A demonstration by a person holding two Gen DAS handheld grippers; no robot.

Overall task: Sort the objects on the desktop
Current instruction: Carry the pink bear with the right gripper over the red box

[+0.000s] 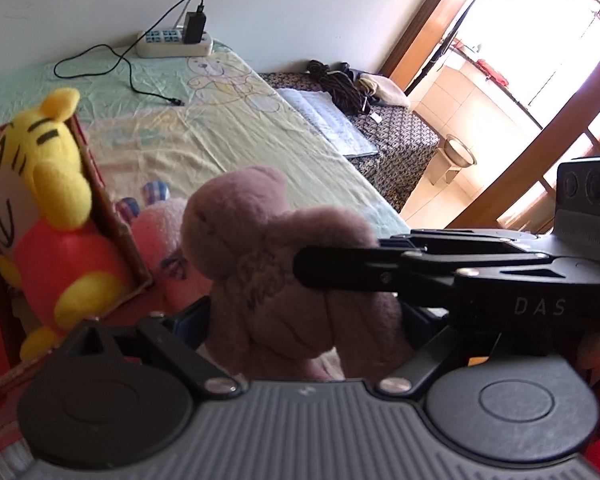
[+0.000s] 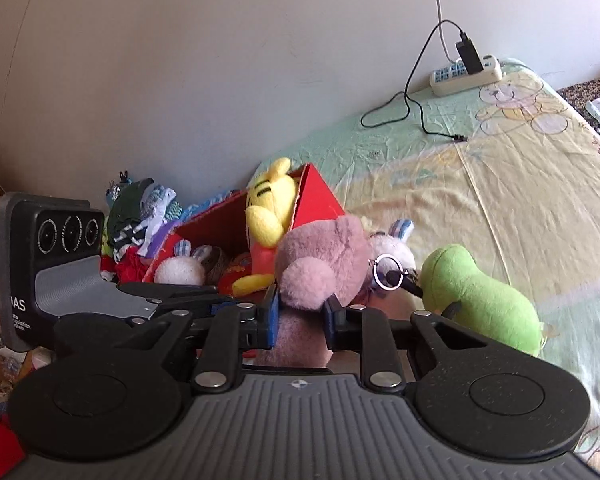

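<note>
Mauve fuzzy plush bear [image 2: 320, 264]: we clench both our left gripper [image 1: 300, 312] and right gripper [image 2: 300, 312] around it, beside the red cardboard box [image 2: 316, 196].

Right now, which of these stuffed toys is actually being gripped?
The mauve-pink plush: both grippers are closed on it. The yellow tiger sits in the red box; the green plush lies free.

Wide open sheet [image 2: 512, 184] lay to the right, bare cloth all the way up to the power strip [image 2: 466, 76] and its loose black cable [image 2: 416, 116] by the wall. Closer in, the green plush [image 2: 480, 300] blocked the near right. On the left, the red box [image 2: 316, 200] stood crowded: yellow tiger [image 2: 268, 216] against its wall, white bunny [image 2: 180, 270] inside. Beyond it, a heap of clothes [image 2: 140, 216] filled the corner. A pink bunny [image 1: 156, 228] sat wedged just beside the box.
</note>
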